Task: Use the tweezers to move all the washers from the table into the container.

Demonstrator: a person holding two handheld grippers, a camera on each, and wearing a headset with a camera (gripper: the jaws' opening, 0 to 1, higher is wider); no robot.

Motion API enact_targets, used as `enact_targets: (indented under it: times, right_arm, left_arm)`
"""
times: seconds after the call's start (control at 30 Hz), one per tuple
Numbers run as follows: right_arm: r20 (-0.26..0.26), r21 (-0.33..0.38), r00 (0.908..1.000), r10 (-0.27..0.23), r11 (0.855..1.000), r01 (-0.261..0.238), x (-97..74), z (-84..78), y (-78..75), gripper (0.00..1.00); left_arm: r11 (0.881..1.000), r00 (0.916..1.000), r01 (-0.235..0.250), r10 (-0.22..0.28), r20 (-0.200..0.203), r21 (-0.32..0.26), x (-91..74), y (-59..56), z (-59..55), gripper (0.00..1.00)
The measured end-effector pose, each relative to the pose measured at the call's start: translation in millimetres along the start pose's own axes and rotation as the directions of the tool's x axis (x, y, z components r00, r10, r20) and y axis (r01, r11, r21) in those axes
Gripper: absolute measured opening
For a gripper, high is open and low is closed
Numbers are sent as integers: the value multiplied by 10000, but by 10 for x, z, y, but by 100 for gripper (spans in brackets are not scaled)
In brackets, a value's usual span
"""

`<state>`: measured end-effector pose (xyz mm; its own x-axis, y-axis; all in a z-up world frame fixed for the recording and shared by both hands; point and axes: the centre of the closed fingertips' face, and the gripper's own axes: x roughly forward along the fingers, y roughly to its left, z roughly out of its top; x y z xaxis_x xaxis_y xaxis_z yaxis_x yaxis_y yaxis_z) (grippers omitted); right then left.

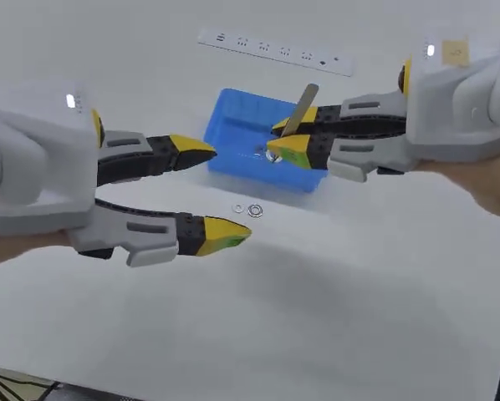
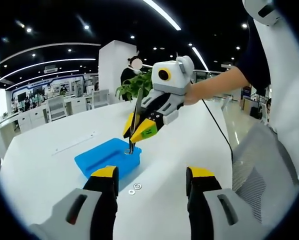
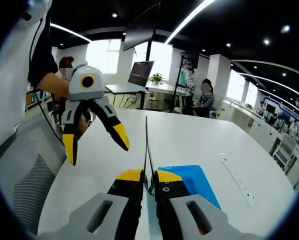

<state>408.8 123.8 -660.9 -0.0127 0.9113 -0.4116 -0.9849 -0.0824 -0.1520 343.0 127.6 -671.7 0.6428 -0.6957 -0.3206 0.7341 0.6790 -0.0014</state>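
Head view gives us the white table [image 1: 317, 317] first. On it the left gripper [image 1: 225, 192] comes in from the left with its jaws spread wide and nothing between them. The right gripper [image 1: 282, 140] reaches in from the opposite side, its jaws pinched together on the tweezers [image 1: 301, 107].

The blue container [image 1: 233, 163] sits between the two grippers, with a white power strip [image 1: 275, 50] lying well behind it.

In the left gripper view we see the tweezers [image 2: 136, 115] standing steeply. Their handle end rises above the right gripper [image 2: 134, 136] and their tips point down over the near part of the container [image 2: 97, 160]. Something small and shiny sits at the tips; it may be a washer, but it is too small for us to be sure.

Two washers [image 1: 255, 210] lie on the bare table just outside the container's near wall, side by side and close together. They show again ahead of the left gripper's own jaws [image 2: 137, 186].

We judge that the next move turns on this: from the tweezer tips, the washers lie on the person's side of the container wall and lower, down on the tabletop. The tips would therefore have to lift clear of the wall and come toward the person. The left gripper's lower jaw is close to the washers, but only the right gripper holds the tool.
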Motion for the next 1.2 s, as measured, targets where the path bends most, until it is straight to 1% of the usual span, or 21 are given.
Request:
enact_targets:
  times: [0.07, 0.17, 0.27, 0.33, 0.53, 0.67, 0.77, 0.87, 0.97, 1.0, 1.03, 1.07, 1.1, 1.13, 1.2]
  right_arm:
    - [0, -36, 10000, -56, 10000, 55, 7, 6, -53, 9]
    - [-58, -21, 9997, -234, 9997, 234, 42, -26, -171, 9]
    - [-73, 84, 9993, -353, 9993, 354, 87, -64, -257, 9]
    - [-89, 142, 9992, -393, 9991, 394, 114, -86, -297, 9]
    - [-273, 382, 9980, -576, 9975, 587, 209, -209, -443, 9]
    - [-434, 598, 9966, -699, 9956, 724, 270, -333, -549, 9]
    - [-581, 744, 9953, -772, 9939, 814, 314, -442, -629, 9]
    - [-639, 976, 9951, -752, 9919, 812, 368, -521, -658, 9]
    - [-855, 1076, 9939, -695, 9911, 785, 445, -652, -691, 9]
    - [-873, 1112, 9938, -687, 9907, 783, 460, -665, -688, 9]
    - [-933, 1185, 9932, -702, 9896, 811, 492, -710, -704, 9]
    - [-989, 1238, 9924, -725, 9887, 846, 512, -764, -735, 9]
    - [-1074, 1449, 9911, -784, 9850, 936, 537, -825, -770, 9]
    - [-1126, 1513, 9904, -804, 9837, 971, 551, -853, -783, 9]
    - [-1271, 1451, 9881, -862, 9839, 1045, 582, -914, -809, 9]
  left_arm:
    - [9999, 9999, -150, 150, -8, -7, -16, 40, -7, 60]
    - [9995, 9995, -310, 310, 78, -50, -55, 91, -9, 62]
    - [9990, 9991, -419, 419, -33, -122, -79, 130, -78, 63]
    - [9987, 9989, -467, 465, -75, -213, -88, 136, -121, 63]
    - [9970, 9984, -571, 570, -35, -531, -91, 129, -177, 64]
    - [9936, 9973, -731, 735, 20, -864, -77, 113, -232, 65]
    - [9930, 9966, -820, 818, -62, -845, -72, 98, -275, 65]
    - [9918, 9959, -904, 902, -65, -907, -76, 113, -281, 64]
    - [9885, 9935, -1129, 1134, -8, -1009, -104, 174, -291, 64]
    - [9871, 9928, -1189, 1198, 23, -1072, -117, 193, -295, 64]
    - [9866, 9924, -1224, 1233, 17, -1079, -125, 201, -300, 64]
    - [9867, 9919, -1267, 1271, -28, -1019, -135, 206, -310, 63]
    - [9870, 9918, -1276, 1275, -71, -981, -141, 206, -319, 63]
    - [9870, 9918, -1280, 1277, -88, -975, -149, 197, -328, 63]
    - [9861, 9921, -1250, 1250, -73, -1098, -162, 176, -344, 63]
